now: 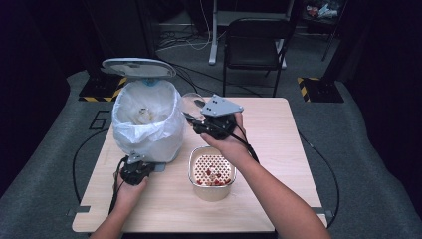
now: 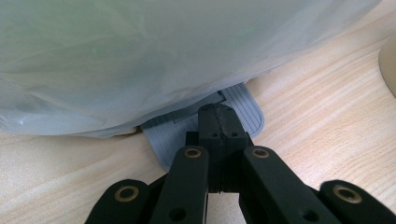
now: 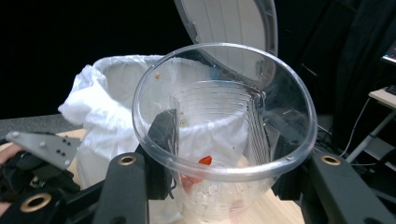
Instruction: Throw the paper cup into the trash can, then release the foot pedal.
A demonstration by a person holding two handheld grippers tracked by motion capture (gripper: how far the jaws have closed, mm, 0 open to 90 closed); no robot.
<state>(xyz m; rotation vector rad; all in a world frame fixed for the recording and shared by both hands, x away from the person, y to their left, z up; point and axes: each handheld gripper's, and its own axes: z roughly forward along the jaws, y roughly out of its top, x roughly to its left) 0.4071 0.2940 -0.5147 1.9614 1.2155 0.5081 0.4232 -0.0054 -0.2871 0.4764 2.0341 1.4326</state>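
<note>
Clamped between right tool (image 3: 219,186) jaws — clear cup (image 3: 219,135), mouth toward camera.

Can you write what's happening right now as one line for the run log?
left hand-held gripper: shut, pressing bin pedal | bin lid: up | right hand-held gripper: holding clear plastic cup beside lined bin | strainer bowl: on table

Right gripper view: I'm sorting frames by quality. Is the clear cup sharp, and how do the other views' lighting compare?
Right gripper view: the clear cup is sharp, with pale glare on its rim, against a black background. Left gripper view: the bin bag looms soft and evenly lit; the claw is crisp. High view: the table is bright, the surroundings dim.
</note>
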